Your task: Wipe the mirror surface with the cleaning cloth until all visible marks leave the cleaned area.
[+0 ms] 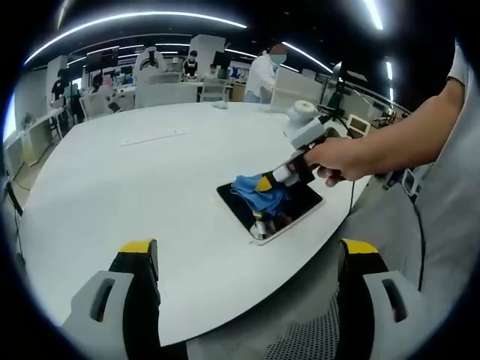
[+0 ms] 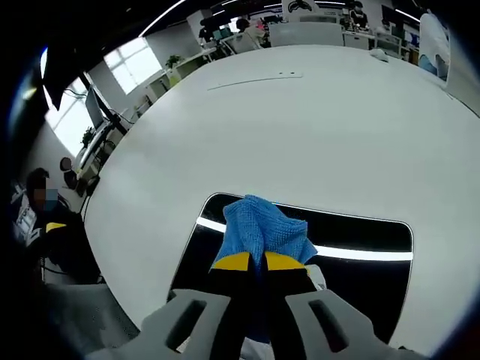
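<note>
A: Surface? 
B: Big round white tabletop [image 1: 150, 172], mostly bare. The mirror [image 2: 360, 270] lies flat on it near the edge closest to the person, a dark rectangle with rounded corners and a bright ceiling-light strip reflected across it.

A: Cloth? 
B: Blue cloth [image 2: 261, 225] bunched on the mirror, toward its left end in the right gripper view. The right gripper [image 2: 250, 262] has its yellow-tipped fingers pinched together on the cloth, pressing it to the glass. In the left gripper view a hand [image 1: 337, 159] holds that gripper [image 1: 264, 182] over the mirror [image 1: 304, 201].

A: Left gripper? 
B: The left gripper [image 1: 247, 251] is off the mirror, back at the tabletop's near edge, fingers spread wide, nothing in them.

A: Marks on the mirror? 
B: Can't tell, too small and glare.

A: Room? 
B: Open office beyond the tabletop: desks, monitors, several people, long ceiling light strips. Windows off to the mirror's left in the right gripper view.
</note>
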`<move>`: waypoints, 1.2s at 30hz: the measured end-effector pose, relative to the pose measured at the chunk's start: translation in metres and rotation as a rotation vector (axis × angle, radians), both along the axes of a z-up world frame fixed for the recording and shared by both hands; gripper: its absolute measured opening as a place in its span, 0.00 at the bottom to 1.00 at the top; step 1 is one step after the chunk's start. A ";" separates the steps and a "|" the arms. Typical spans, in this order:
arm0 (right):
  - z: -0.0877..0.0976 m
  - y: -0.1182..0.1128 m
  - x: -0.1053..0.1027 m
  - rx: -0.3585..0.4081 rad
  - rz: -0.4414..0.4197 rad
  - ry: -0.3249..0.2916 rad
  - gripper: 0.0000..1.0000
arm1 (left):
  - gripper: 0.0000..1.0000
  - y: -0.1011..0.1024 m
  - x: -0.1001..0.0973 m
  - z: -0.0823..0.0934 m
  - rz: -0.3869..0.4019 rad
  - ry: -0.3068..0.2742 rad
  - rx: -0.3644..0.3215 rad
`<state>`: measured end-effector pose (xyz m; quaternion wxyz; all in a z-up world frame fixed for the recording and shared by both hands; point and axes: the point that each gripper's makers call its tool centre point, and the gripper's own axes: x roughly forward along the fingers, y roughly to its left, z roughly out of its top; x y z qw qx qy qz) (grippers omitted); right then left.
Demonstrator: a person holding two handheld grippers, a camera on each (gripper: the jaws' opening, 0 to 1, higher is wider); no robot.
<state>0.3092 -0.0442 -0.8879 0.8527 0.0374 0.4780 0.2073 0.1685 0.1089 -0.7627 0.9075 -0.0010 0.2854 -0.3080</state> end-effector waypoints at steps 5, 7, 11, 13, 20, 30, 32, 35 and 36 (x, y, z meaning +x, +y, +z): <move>0.007 0.001 -0.011 0.007 -0.019 -0.008 0.00 | 0.99 -0.002 -0.001 0.003 0.004 -0.003 0.002; 0.007 0.002 -0.014 0.011 -0.006 0.006 0.00 | 0.99 -0.002 -0.002 0.003 0.004 -0.004 0.002; 0.007 0.002 -0.020 0.018 0.001 0.006 0.00 | 0.99 0.000 -0.001 0.003 0.008 -0.009 0.003; 0.007 0.002 -0.022 0.026 -0.013 0.010 0.00 | 0.99 0.001 -0.001 0.003 0.011 -0.011 0.001; 0.004 0.002 -0.029 0.040 -0.019 0.020 0.00 | 0.99 -0.001 0.000 0.007 0.016 -0.015 0.004; 0.005 0.001 -0.041 0.040 -0.017 0.028 0.00 | 0.99 0.000 0.000 0.006 0.029 -0.008 -0.004; 0.007 0.001 -0.046 0.039 -0.015 0.031 0.00 | 0.99 0.001 0.000 0.005 0.040 0.000 -0.008; 0.006 0.000 -0.049 0.043 -0.016 0.037 0.00 | 0.99 0.002 0.001 0.006 0.050 -0.007 -0.013; 0.007 0.000 -0.052 0.047 -0.018 0.041 0.00 | 0.99 0.002 0.001 0.006 0.050 -0.007 -0.013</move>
